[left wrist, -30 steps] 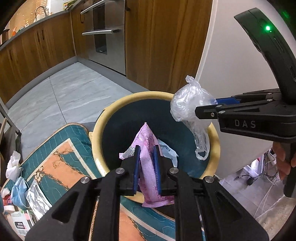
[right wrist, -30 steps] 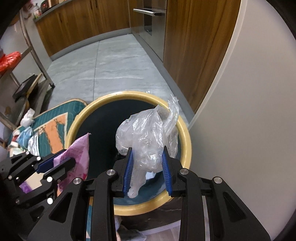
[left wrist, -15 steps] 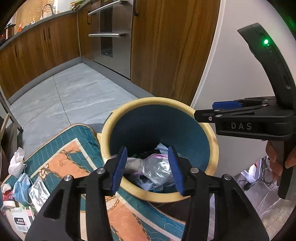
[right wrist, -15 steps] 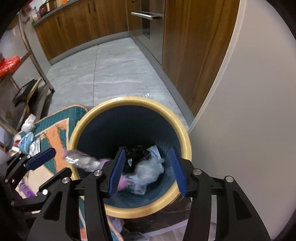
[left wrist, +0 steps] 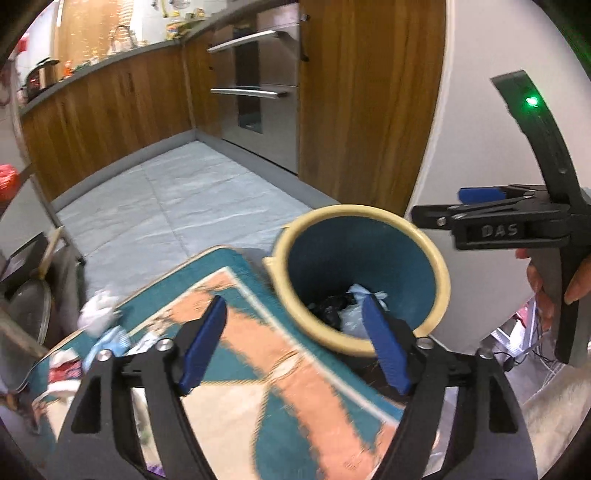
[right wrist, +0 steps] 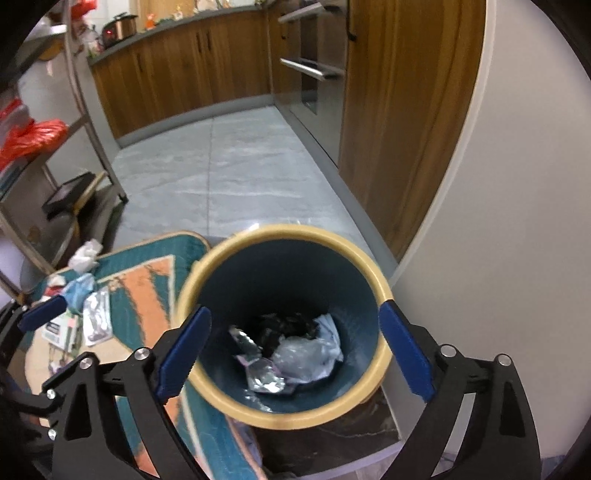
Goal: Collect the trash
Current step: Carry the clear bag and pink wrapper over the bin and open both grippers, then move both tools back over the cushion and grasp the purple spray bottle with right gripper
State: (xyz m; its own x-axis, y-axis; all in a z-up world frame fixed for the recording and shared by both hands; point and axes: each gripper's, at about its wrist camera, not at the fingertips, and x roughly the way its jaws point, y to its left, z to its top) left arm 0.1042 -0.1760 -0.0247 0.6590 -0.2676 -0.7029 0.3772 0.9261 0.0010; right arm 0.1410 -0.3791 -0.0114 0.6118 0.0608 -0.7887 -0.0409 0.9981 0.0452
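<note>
Kitchen bkgd: wood cabinets (right wrist: 177,74) along far wall w/ grey countertop (left wrist: 110,61); stainless built-in oven (left wrist: 266,92); pale grey tile floor (right wrist: 229,166); white wall (right wrist: 517,221) at right; metal shelf rack (right wrist: 85,122) at left.

Home kitchen: wooden cabinets (right wrist: 177,77), built-in oven (left wrist: 258,107), countertop (right wrist: 177,27)

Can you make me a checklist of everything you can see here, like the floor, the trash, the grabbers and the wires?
Surface: patterned rug on grey tiled floor.
Job's things: bin holding clear bag and foil wrapper.
Clutter: tissue, blue mask, silver packet on rug.
Grippers: left gripper open, empty; right gripper open, empty, over bin.
Cables: wires on floor by wall.
Surroundings: wooden cabinets, oven, white wall.
</note>
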